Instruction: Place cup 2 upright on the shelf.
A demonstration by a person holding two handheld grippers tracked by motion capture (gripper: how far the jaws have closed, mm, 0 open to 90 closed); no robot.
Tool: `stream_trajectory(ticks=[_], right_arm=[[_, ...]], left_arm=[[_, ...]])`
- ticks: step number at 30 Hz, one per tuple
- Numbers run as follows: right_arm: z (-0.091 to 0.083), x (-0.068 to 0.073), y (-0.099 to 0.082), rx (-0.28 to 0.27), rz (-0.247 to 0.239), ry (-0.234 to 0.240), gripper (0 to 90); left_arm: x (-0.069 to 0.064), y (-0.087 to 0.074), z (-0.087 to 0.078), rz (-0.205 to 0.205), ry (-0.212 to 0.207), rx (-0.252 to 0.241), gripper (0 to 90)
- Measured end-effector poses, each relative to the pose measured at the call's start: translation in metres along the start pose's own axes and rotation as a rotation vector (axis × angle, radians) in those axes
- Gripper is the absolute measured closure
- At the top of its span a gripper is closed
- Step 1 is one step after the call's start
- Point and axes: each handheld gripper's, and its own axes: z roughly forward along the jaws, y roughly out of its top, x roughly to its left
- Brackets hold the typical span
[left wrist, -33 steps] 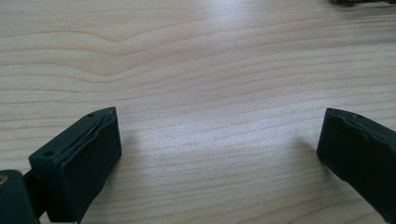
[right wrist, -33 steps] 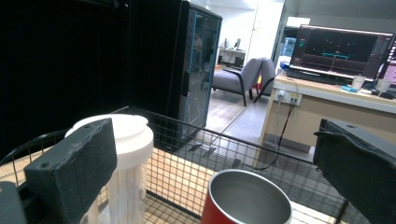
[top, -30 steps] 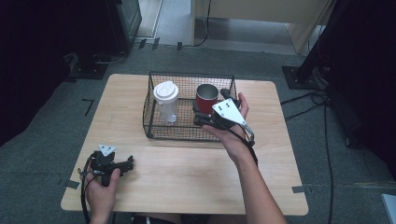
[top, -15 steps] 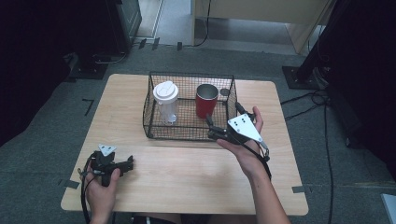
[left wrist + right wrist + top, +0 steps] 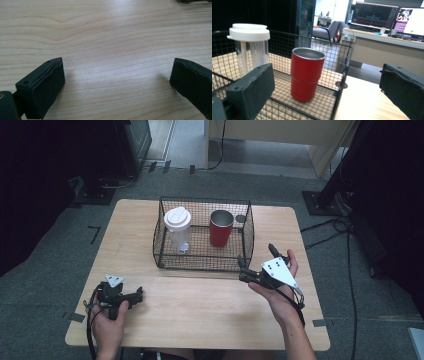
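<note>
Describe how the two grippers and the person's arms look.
Both grippers are black. The right gripper carries a grey three-cornered plate with dark dots on top; the left gripper carries a smaller one. Each has two blocky black jaws with rough-textured pads and small screw holes. A black cable trails from the left gripper; another runs along the right forearm. The forearms are bare, with no sleeves in view.

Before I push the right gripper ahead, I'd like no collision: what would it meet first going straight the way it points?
Probably the wire basket: the open right gripper faces its near corner from outside, with the red cup standing behind the mesh. Depth is hard to judge.
</note>
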Motion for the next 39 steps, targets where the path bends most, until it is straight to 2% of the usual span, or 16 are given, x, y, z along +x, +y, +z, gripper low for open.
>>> stream_trajectory(ticks=[5,15,33,39], right_arm=[[-0.010,-0.009,-0.009,0.012,-0.003,-0.019,0.1],[-0.031,-0.023,-0.034,0.052,0.025,-0.059,0.2],[-0.071,-0.055,-0.083,0.149,0.055,-0.149,0.1],[-0.088,-0.065,-0.097,0.178,0.060,-0.156,0.1]], left_arm=[[0.000,0.000,0.000,0.000,0.000,0.000,0.4],[0.000,0.000,0.000,0.000,0.000,-0.001,0.4],[0.000,0.000,0.000,0.001,0.001,0.000,0.4],[0.000,0.000,0.000,0.000,0.001,0.000,0.5]])
